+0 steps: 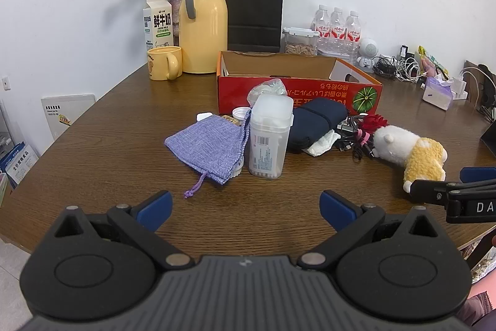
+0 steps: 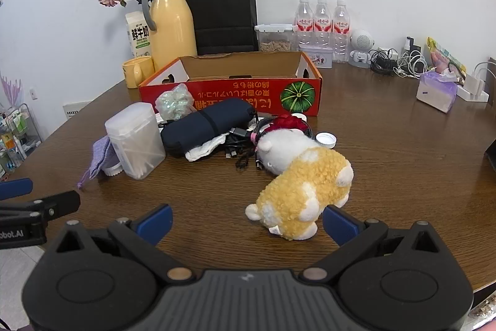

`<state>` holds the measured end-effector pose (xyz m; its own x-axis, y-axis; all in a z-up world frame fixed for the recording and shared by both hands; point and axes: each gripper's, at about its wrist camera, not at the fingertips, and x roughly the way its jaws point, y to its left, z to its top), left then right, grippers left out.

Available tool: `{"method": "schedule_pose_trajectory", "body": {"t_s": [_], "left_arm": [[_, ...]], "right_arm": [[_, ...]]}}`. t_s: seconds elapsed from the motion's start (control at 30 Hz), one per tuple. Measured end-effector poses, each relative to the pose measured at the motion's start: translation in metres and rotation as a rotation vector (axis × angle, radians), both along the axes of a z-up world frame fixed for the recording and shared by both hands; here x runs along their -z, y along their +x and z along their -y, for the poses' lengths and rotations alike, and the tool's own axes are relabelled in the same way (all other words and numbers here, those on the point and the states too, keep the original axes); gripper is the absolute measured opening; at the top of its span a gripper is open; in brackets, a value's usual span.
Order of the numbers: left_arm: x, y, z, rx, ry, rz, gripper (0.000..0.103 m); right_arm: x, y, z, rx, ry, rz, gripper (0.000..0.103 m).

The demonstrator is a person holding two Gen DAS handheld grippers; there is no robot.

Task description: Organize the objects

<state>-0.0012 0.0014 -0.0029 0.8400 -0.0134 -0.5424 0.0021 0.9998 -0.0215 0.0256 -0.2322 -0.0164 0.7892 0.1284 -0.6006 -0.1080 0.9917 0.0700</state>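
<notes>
A pile lies on the brown table in front of an empty red cardboard box (image 1: 297,89) (image 2: 229,95): a purple drawstring pouch (image 1: 206,149) (image 2: 100,154), a clear cotton-swab box (image 1: 269,135) (image 2: 136,140), a dark navy case (image 1: 316,123) (image 2: 204,124), tangled black cables (image 1: 353,132) (image 2: 241,145) and a white-and-yellow plush toy (image 1: 409,151) (image 2: 303,185). My left gripper (image 1: 246,207) hangs open over bare table, short of the pouch. My right gripper (image 2: 246,221) is open; the plush toy's rear end lies just ahead, near the right finger.
Behind the box stand a yellow thermos (image 1: 203,20), a yellow mug (image 1: 164,62), a milk carton (image 1: 158,24), a black paper bag (image 1: 254,8), a snack container (image 1: 299,41) and three water bottles (image 1: 338,27). A tissue pack (image 2: 437,92) and chargers lie far right.
</notes>
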Motion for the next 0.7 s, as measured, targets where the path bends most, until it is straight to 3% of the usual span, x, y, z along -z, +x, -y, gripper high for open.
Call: {"method": "schedule_pose_trajectory", "body": {"t_s": [0.7], "left_arm": [[0.0055, 0.0013, -0.0021, 0.003, -0.001, -0.003, 0.103]], "right_arm": [[0.0007, 0.0011, 0.0010, 0.002, 0.001, -0.005, 0.103]]}}
